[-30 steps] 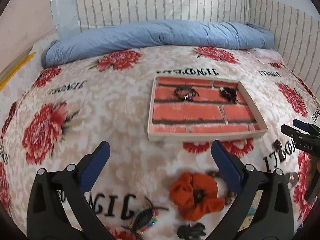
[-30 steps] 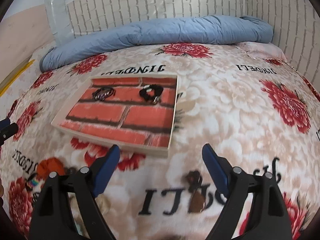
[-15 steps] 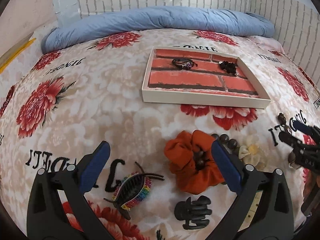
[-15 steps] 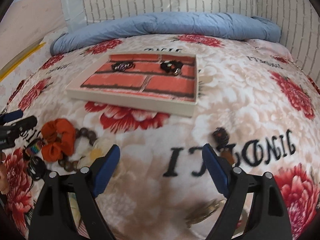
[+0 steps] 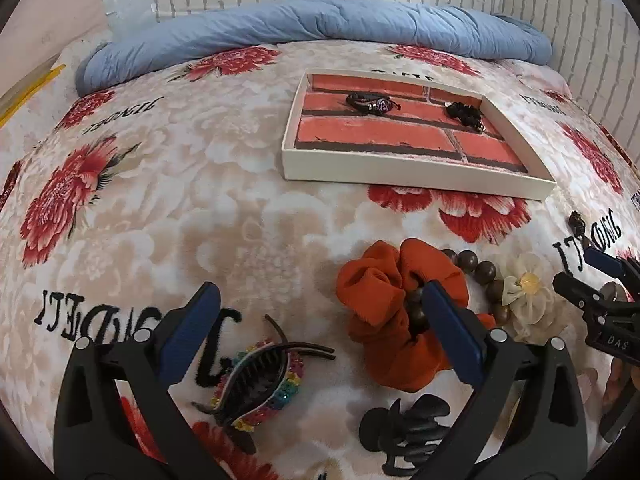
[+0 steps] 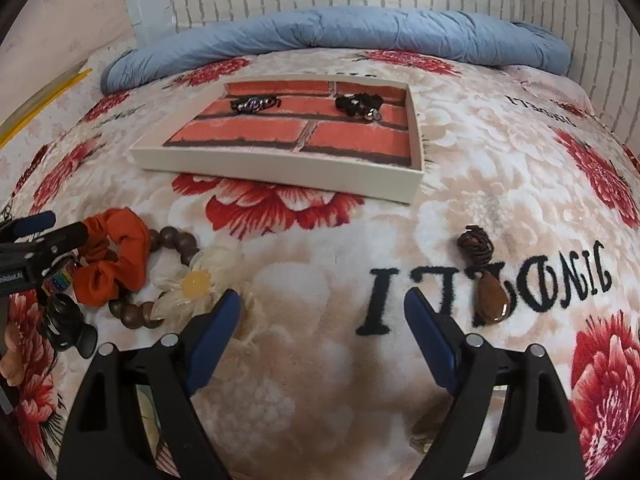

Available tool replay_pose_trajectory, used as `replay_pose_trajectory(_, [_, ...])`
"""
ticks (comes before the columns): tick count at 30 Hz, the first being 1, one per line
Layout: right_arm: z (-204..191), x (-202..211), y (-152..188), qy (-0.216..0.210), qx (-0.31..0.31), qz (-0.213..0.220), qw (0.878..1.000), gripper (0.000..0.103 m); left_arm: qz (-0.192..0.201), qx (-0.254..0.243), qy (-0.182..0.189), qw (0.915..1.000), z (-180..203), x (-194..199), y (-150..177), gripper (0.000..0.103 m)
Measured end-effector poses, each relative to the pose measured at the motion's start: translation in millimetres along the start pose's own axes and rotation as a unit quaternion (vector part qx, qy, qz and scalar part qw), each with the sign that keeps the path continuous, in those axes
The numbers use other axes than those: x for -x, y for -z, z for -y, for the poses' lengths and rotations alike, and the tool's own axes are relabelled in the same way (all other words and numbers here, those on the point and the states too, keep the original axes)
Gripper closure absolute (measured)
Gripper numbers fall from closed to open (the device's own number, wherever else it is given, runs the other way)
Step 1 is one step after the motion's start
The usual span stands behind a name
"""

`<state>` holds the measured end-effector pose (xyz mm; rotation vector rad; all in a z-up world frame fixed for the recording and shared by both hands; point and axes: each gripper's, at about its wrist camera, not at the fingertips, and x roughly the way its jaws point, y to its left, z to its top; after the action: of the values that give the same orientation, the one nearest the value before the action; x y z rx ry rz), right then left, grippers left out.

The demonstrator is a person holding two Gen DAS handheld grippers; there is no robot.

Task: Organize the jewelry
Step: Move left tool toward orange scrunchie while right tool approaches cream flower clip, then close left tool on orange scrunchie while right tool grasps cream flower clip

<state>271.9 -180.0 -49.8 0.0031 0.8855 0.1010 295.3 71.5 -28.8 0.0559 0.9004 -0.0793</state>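
White brick-patterned walls close in a bed (image 5: pixel 168 184) spread with a beige blanket of red flowers, a rolled blue duvet (image 5: pixel 320 28) along its far edge. Toward the far side lies a shallow tray (image 5: pixel 416 174) lined in brick print, already holding a dark bracelet (image 5: pixel 370 103) at its back left and a black beaded piece (image 5: pixel 466 114) at its back right.

Loose pieces wait nearer the cameras: an orange scrunchie (image 5: pixel 384 300) lying over a brown bead bracelet (image 5: pixel 480 272), a cream fabric flower (image 5: pixel 528 300) just beside them, a rainbow claw clip (image 5: pixel 260 376), a black claw clip (image 5: pixel 404 432), and, well apart to the right, a brown teardrop pendant (image 6: pixel 490 298) on a coiled cord.

Both tools appear to be lining up a pick. The left gripper (image 5: pixel 320 320) tilts steeply down, fingers wide apart and empty, the rainbow clip between them and the right finger overlapping the scrunchie. The right gripper (image 6: pixel 322 328) is pitched down likewise, fingers spread wide, holding nothing, over bare blanket with the pendant just outside its right finger.

To do this well, each tool should centre on one item first: the left shifted onto the clip's spine, clear of the scrunchie folds; the right swung toward the pendant's stone rather than its thin cord. The soft blanket will likely give, so pressing lightly before closing should help.
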Motion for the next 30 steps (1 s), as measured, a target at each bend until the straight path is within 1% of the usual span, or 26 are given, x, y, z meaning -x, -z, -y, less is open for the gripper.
replay_pose_trajectory(3, [-4.6,-5.7,2.9,0.002,0.010,-0.009,1.000,0.020,-0.008,-0.003,0.007,0.9999,3.1,-6.4,1.2,0.012])
replay_pose_trajectory(7, [-6.5,-12.9,6.2,0.005,0.012,-0.023,1.000,0.021,-0.013,-0.017,0.012,0.9997,11.8,-12.4,6.8,0.016])
replay_pose_trajectory(10, [-8.5,-15.0,8.0,0.004,0.015,-0.028,0.999,0.021,-0.022,-0.028,0.013,0.9993,17.6,-19.1,11.8,0.026])
replay_pose_trajectory(11, [-9.5,-14.9,8.6,0.004,0.016,-0.029,0.999,0.021,-0.024,-0.026,0.015,0.9993,17.1,-20.3,12.8,0.030])
replay_pose_trajectory(13, [-11.3,-13.5,9.0,0.001,0.016,-0.026,1.000,0.021,-0.023,-0.017,0.025,0.9993,14.7,-21.2,13.4,0.034])
replay_pose_trajectory(18, [-16.4,-20.8,6.5,0.005,0.021,-0.037,0.999,0.023,-0.030,-0.018,0.033,0.9988,14.6,-24.8,12.9,0.052])
replay_pose_trajectory(19, [-16.3,-22.7,5.8,0.006,0.019,-0.039,0.999,0.024,-0.031,-0.017,0.034,0.9988,15.4,-25.2,12.9,0.053])
replay_pose_trajectory(21, [-14.9,-24.2,4.3,0.007,0.010,-0.038,0.999,0.032,-0.029,-0.016,0.038,0.9987,15.7,-25.0,13.1,0.061])
replay_pose_trajectory(22, [-14.4,-24.2,3.5,0.009,0.007,-0.037,0.999,0.035,-0.027,-0.014,0.039,0.9988,15.9,-25.1,13.6,0.063])
replay_pose_trajectory(23, [-14.0,-24.4,2.5,0.012,0.004,-0.036,0.999,0.041,-0.027,-0.013,0.039,0.9988,15.4,-25.4,13.6,0.069])
replay_pose_trajectory(24, [-13.7,-24.9,1.9,0.014,0.003,-0.035,0.999,0.046,-0.027,-0.012,0.038,0.9988,15.4,-25.8,13.8,0.073])
replay_pose_trajectory(28, [-13.8,-26.4,1.5,0.016,0.004,-0.033,0.999,0.056,-0.022,-0.011,0.036,0.9990,17.5,-26.8,15.8,0.077])
replay_pose_trajectory(30, [-14.2,-26.4,1.4,0.017,0.007,-0.032,0.999,0.068,-0.020,-0.016,0.033,0.9991,20.2,-26.6,16.5,0.080])
